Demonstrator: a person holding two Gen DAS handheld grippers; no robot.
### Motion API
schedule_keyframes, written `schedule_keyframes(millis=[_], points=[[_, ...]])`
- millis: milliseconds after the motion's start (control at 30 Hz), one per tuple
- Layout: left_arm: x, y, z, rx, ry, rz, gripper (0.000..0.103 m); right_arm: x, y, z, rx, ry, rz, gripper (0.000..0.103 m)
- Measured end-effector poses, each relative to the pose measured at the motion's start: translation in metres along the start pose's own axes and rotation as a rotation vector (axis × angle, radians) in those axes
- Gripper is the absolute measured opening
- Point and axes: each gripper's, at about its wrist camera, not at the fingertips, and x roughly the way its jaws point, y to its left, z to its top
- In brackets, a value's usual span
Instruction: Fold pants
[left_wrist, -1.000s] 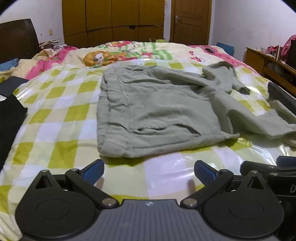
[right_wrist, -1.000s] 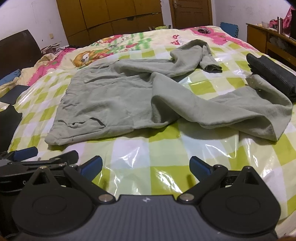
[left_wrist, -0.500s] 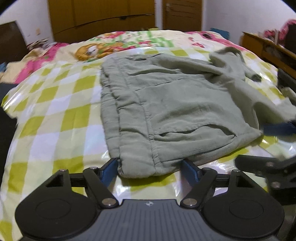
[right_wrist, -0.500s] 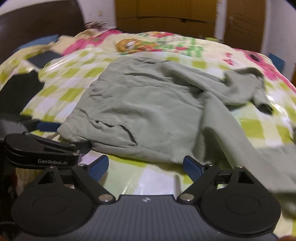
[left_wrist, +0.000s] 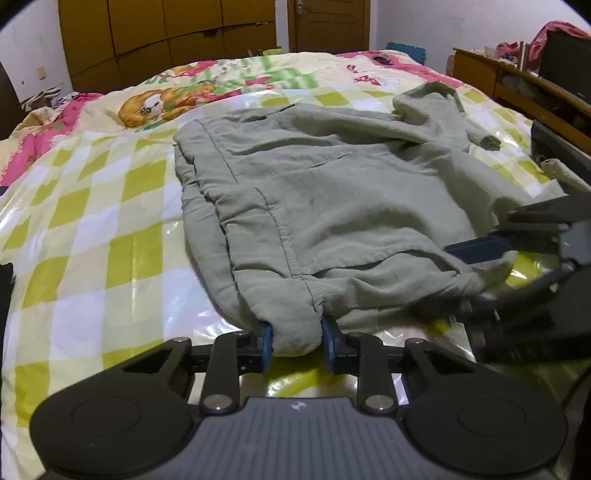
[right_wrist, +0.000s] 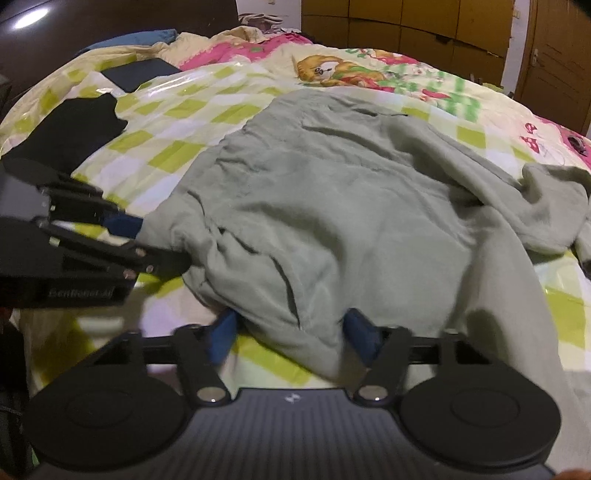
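Changed: both grippers have come in from the bare bed edge to the near hem of the pants, and their jaws have just been closing with cloth between them.
Pants: the crumpled grey-green cotton pants (left_wrist: 332, 206) lie spread across the middle of the bed, waistband end nearest the cameras, one leg trailing off to the right.
Left gripper: the left gripper (left_wrist: 297, 345) has its blue pads pressed on a bunched corner of the pants' near edge, clenched on it.
Right gripper: the right gripper (right_wrist: 291, 334) straddles a fold of the same edge further along; its pads sit at the cloth but whether they pinch yet I cannot tell (the view is blurred).
Why held so: two grips along one edge of the pants would, I judge, let that edge be lifted evenly and carried over for the first fold.
Beside the pants: the yellow-green checked glossy bedcover (left_wrist: 92, 229) lies under them.
Beyond the pants: brown wooden wardrobe doors (left_wrist: 166, 33) stand behind the bed.
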Motion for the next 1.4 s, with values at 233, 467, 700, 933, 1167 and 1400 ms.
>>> schedule_keyframes(millis=[233, 467, 700, 933, 1167, 1400], points=[[-0.020, 0.031, -0.011, -0.052, -0.007, 0.010, 0.038, 0.002, 0.024, 0.016, 0.015, 0.023, 0.068, 0.018], [-0.062, 0.083, -0.047, -0.103, 0.020, 0.112, 0.038, 0.004, 0.092, 0.019, -0.028, 0.037, 0.246, 0.018], [-0.095, 0.119, -0.080, -0.150, 0.061, 0.242, 0.038, 0.020, 0.149, 0.025, -0.006, 0.047, 0.375, 0.022], [-0.126, 0.125, -0.078, -0.139, 0.047, 0.332, 0.044, 0.008, 0.153, 0.034, 0.057, 0.031, 0.421, 0.031], [-0.136, 0.104, -0.074, -0.146, 0.036, 0.375, 0.045, -0.057, 0.075, 0.001, 0.228, -0.029, 0.327, 0.042], [-0.146, 0.057, -0.053, -0.076, -0.057, 0.417, 0.045, -0.139, -0.062, -0.070, 0.554, -0.120, -0.068, 0.049]])
